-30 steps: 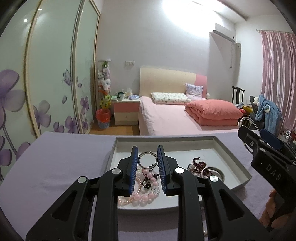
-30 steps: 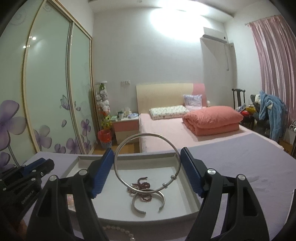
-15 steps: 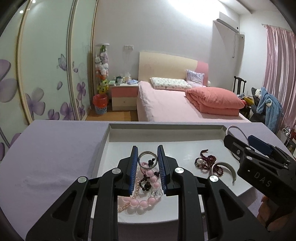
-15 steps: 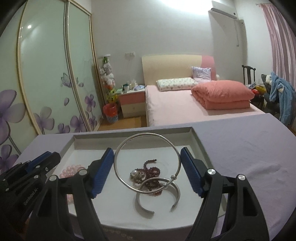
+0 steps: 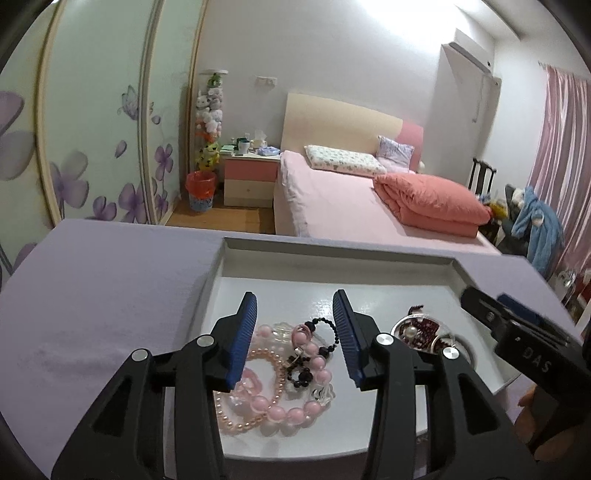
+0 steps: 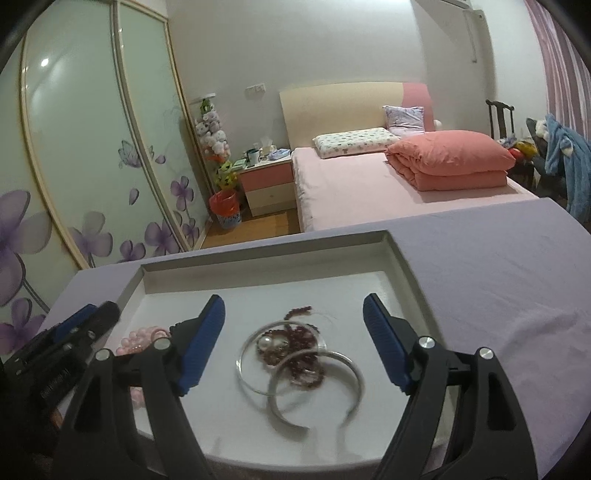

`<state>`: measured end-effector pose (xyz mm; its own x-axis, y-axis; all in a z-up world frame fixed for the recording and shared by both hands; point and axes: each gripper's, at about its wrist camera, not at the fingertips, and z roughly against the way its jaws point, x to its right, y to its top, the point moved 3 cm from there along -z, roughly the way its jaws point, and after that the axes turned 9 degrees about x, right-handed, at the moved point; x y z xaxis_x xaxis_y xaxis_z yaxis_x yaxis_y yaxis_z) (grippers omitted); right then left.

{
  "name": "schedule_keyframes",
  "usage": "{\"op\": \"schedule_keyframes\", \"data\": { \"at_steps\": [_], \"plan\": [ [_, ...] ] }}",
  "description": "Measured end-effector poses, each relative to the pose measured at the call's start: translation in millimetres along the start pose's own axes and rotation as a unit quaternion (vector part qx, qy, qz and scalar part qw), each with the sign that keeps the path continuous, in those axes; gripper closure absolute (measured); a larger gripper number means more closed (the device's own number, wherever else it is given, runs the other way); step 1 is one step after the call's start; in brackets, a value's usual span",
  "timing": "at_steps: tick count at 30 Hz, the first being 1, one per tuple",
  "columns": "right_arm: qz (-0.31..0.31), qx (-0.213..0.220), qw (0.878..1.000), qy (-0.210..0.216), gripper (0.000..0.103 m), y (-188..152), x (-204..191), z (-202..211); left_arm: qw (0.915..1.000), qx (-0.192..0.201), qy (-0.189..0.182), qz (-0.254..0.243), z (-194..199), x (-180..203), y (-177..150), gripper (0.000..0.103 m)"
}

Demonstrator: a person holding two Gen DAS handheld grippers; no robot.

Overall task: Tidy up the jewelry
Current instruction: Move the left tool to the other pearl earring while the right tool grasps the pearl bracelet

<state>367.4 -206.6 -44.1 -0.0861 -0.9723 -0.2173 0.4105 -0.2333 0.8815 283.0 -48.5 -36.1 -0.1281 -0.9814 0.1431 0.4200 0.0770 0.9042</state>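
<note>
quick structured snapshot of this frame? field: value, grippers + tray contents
surface: lilac tablecloth
container: shallow white rectangular tray
left gripper: open, empty, over the pink pile
right gripper: open, empty, over the silver pile
tray left: pink bead bracelets, black bead strand
tray right: thin silver bangle, open silver cuff, dark red bead strand

Room lit from overhead; ceiling light blows out to white on the wall [image 5: 388, 22] at 12 o'clock in both views. Rest of room moderately dim, colours muted. Tray [image 6: 266, 273] floor shows faint sheen, soft shadows under the jewellery. Small glint on wardrobe door [image 6: 43, 62] at 10 o'clock. Strong fisheye bending, dark vignette at corners. Slight motion blur; silver cuff [image 6: 314, 387] smeared.
</note>
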Motion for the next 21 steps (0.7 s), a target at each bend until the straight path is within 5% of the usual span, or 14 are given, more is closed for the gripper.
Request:
{"op": "schedule_keyframes", "data": {
  "at_steps": [11,17,21],
  "plan": [
    [0.020,-0.019,1.000,0.014,0.037,-22.5,8.5,49.4,0.9999,0.008,-0.002,0.009,43.7,-12.3,-4.0,0.059],
    [0.026,-0.109,0.993,0.043,0.062,-62.3,6.5,58.8,0.9997,-0.022,-0.008,0.003,65.9,-18.7,-26.9,0.059],
    [0.045,-0.143,0.987,0.050,0.069,-81.0,-3.8,58.7,0.9993,-0.036,-0.013,-0.004,74.9,-20.3,-36.2,0.059]
  ]
}}
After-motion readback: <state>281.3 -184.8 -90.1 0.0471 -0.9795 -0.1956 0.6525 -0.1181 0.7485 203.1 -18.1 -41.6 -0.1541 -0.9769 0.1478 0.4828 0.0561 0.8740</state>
